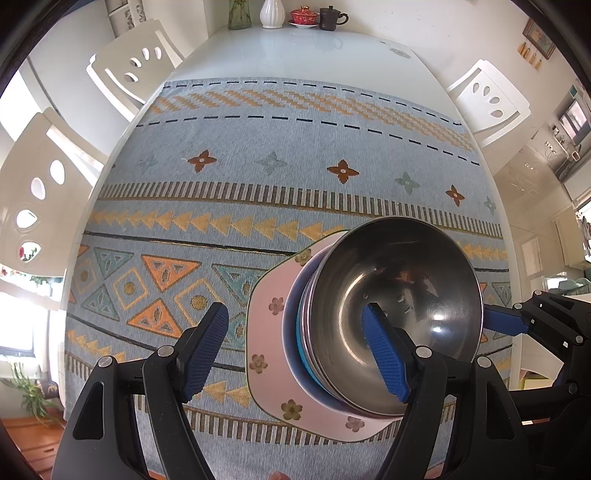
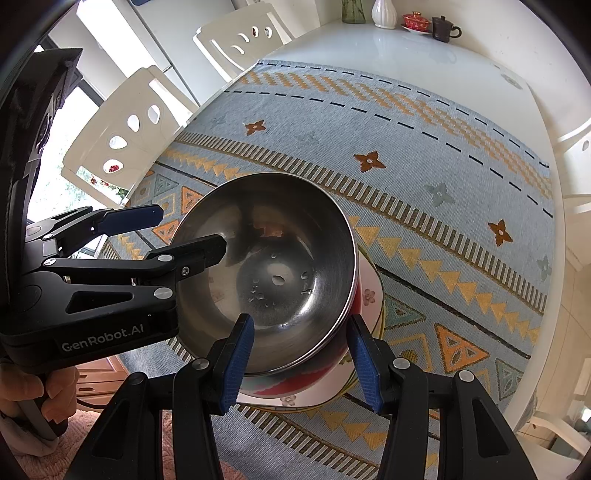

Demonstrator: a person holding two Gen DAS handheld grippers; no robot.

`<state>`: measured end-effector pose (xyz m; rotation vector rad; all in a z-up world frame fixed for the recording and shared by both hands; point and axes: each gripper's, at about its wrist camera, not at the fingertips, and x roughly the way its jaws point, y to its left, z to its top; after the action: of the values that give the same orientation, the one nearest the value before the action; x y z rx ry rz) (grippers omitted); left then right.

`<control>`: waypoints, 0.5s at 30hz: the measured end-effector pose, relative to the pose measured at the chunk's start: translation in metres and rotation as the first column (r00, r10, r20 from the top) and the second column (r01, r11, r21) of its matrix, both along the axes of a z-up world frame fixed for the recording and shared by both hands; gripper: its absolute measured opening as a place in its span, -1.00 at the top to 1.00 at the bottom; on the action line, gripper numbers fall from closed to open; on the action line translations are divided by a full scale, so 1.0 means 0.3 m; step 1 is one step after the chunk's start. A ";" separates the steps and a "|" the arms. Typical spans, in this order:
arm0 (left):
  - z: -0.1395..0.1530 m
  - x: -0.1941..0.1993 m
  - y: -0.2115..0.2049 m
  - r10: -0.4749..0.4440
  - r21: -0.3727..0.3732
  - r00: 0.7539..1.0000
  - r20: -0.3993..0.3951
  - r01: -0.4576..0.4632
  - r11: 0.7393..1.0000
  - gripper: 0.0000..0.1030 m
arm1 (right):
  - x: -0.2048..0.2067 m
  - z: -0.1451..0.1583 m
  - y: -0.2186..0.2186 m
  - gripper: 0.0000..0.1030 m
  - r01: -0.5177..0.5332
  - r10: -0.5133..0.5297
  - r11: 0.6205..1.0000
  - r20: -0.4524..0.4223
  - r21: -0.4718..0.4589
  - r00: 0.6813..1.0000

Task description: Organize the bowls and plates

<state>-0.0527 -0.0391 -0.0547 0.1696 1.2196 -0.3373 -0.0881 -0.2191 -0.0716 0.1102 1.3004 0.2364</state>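
Note:
A steel bowl (image 1: 388, 266) tops a stack on the patterned cloth, over a blue bowl (image 1: 301, 347) and a pink flowered plate (image 1: 269, 332). My left gripper (image 1: 295, 354) stands open across the stack's left side: one finger hangs inside the steel bowl, the other to the left of the plate, clear of it. In the right wrist view my right gripper (image 2: 301, 363) is open astride the near wall of the steel bowl (image 2: 280, 236), one pad inside and one outside the rim. Below it show a red-patterned bowl (image 2: 284, 386) and the plate (image 2: 369, 295). The left gripper (image 2: 184, 232) reaches in from the left.
The blue woven cloth (image 1: 258, 147) covers most of a white table (image 1: 295, 51). At the far end stand a white vase (image 1: 272, 14), a red lidded cup (image 1: 303, 15) and a dark mug (image 1: 331, 17). White chairs (image 1: 129, 66) flank both sides. A hand (image 2: 37, 387) holds the left gripper.

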 end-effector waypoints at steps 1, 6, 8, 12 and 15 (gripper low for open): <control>0.000 0.000 0.000 0.000 0.000 1.000 0.000 0.000 1.000 -0.43 | 0.000 0.000 0.001 0.02 0.000 0.000 1.000 0.000 0.000 1.000; 0.000 0.000 0.001 -0.001 0.001 1.000 -0.001 0.001 1.000 -0.43 | 0.000 0.001 0.001 0.02 0.000 0.000 1.000 0.000 0.000 1.000; -0.001 0.000 0.001 0.000 0.000 1.000 0.000 0.000 1.000 -0.43 | 0.001 0.001 0.000 0.02 -0.001 0.001 1.000 0.000 -0.001 1.000; 0.004 0.000 0.003 0.005 0.001 1.000 0.008 -0.005 1.000 -0.43 | 0.000 0.001 0.001 0.02 -0.001 0.001 1.000 0.000 0.000 1.000; 0.003 0.001 0.004 0.008 0.004 1.000 0.009 -0.008 1.000 -0.43 | 0.001 0.002 0.002 0.02 -0.001 0.001 1.000 0.000 -0.001 1.000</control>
<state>-0.0525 -0.0378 -0.0538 0.1697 1.2119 -0.3266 -0.0878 -0.2184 -0.0711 0.1084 1.3010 0.2367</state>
